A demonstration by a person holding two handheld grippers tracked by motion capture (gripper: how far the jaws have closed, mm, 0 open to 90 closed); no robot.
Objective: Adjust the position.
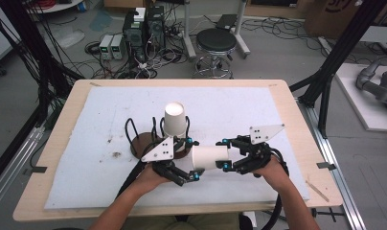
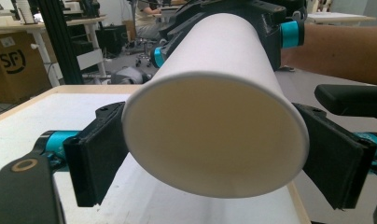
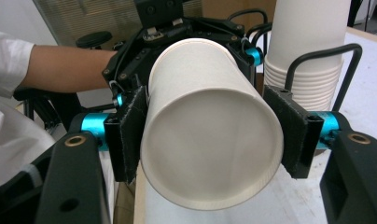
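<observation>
A white paper cup [image 1: 210,157] lies on its side in the air between my two grippers, just above the white mat. My left gripper [image 1: 194,159] is shut on its wide rim end; in the left gripper view the cup's open mouth [image 2: 214,140] faces the camera with a black pad against each side. My right gripper [image 1: 225,154] is shut on the base end; in the right gripper view the closed bottom of the cup [image 3: 210,140] faces the camera, pinched between both pads. A stack of upturned cups [image 1: 175,120] stands in a black wire holder [image 1: 131,132] just behind the left gripper.
The white mat [image 1: 239,105] covers most of the wooden table [image 1: 297,115]. The holder's round brown base [image 1: 140,143] sits left of centre. In the right gripper view the cup stack [image 3: 308,56] rises close at the right. A stool [image 1: 215,40] and computer boxes [image 1: 143,28] stand on the floor beyond.
</observation>
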